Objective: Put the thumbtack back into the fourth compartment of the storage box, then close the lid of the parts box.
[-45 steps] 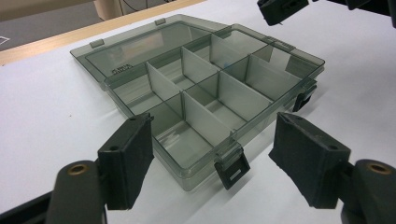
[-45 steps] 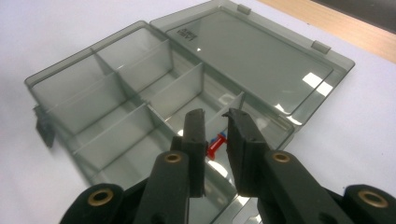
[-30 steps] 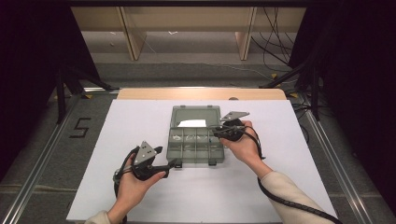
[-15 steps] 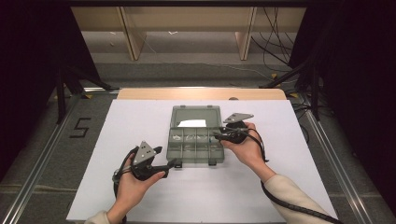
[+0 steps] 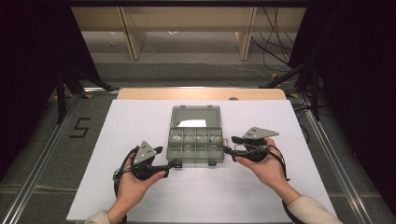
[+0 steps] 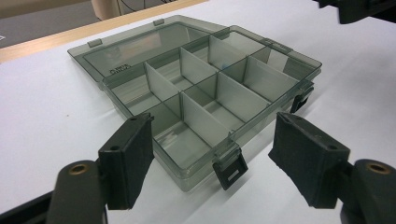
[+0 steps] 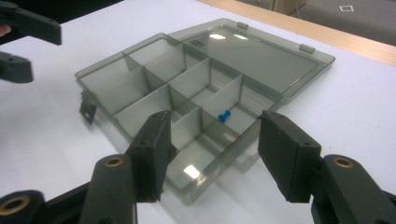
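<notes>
A smoky clear compartment box (image 5: pixel 196 148) lies mid-table with its lid (image 5: pixel 194 113) folded flat behind it. A small blue pin (image 7: pixel 225 115) rests in one compartment near the right end. My left gripper (image 5: pixel 173 163) sits at the box's front left corner, jaws open on either side of a front latch (image 6: pixel 229 169) without touching it. My right gripper (image 5: pixel 229 144) is just off the box's right end. Its jaws have just been opening and stand wide, with the box's near corner (image 7: pixel 196 186) between them, untouched.
A white sheet (image 5: pixel 135 121) covers the table, with a wooden edge (image 5: pixel 201 93) at the far side. A white slip (image 5: pixel 193 123) shows through the lid. Metal rails and a "5" mark (image 5: pixel 80 127) lie on the floor at left; cables trail at right.
The right gripper has drawn back rightwards from above the box to beside its right end, and its jaws have opened. The left gripper has stayed put.
</notes>
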Action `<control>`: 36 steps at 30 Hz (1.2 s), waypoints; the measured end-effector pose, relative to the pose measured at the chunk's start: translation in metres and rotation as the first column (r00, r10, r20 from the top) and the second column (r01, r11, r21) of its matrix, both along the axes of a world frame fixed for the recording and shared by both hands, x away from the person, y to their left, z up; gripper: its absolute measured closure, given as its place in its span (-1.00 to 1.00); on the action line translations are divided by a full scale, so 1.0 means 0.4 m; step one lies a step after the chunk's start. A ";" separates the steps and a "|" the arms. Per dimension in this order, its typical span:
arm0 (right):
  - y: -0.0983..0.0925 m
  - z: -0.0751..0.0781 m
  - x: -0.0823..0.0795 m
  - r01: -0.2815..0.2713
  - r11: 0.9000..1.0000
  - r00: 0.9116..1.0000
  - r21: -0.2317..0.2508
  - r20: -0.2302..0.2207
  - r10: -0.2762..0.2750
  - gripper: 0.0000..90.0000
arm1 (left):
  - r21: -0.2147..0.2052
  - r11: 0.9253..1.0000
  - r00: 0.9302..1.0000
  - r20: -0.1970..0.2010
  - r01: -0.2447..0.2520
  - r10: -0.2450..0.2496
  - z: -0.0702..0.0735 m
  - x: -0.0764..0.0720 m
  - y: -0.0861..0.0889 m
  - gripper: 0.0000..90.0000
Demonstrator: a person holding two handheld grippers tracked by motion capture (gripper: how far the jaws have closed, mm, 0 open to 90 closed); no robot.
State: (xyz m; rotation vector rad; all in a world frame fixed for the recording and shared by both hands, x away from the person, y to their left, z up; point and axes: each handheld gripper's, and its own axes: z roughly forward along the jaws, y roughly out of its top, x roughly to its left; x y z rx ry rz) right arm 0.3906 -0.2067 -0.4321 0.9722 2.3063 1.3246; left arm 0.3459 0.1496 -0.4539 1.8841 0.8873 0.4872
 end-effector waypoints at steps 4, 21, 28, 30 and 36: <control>-0.019 0.000 -0.018 -0.005 1.000 1.000 0.000 0.000 0.005 0.00 | 0.000 1.000 1.000 0.003 -0.002 0.002 0.001 -0.001 0.000 -0.36; -0.019 0.002 -0.018 -0.007 1.000 1.000 0.011 0.009 0.007 -0.11 | -0.024 1.000 1.000 0.008 -0.015 0.015 0.004 -0.005 0.013 -0.37; -0.035 -0.008 -0.028 -0.008 0.999 1.000 0.033 0.001 0.008 -0.16 | -0.039 0.998 0.999 -0.011 -0.043 0.043 0.000 0.006 0.015 -0.36; -0.042 -0.016 -0.029 -0.012 0.999 1.000 0.045 0.003 0.011 -0.16 | -0.059 0.997 0.998 -0.012 -0.054 0.054 0.001 0.014 0.016 -0.36; -0.066 -0.023 -0.026 0.007 0.999 1.000 0.047 -0.006 -0.007 -0.17 | -0.060 0.997 0.998 -0.026 -0.051 0.050 -0.009 0.022 0.008 -0.36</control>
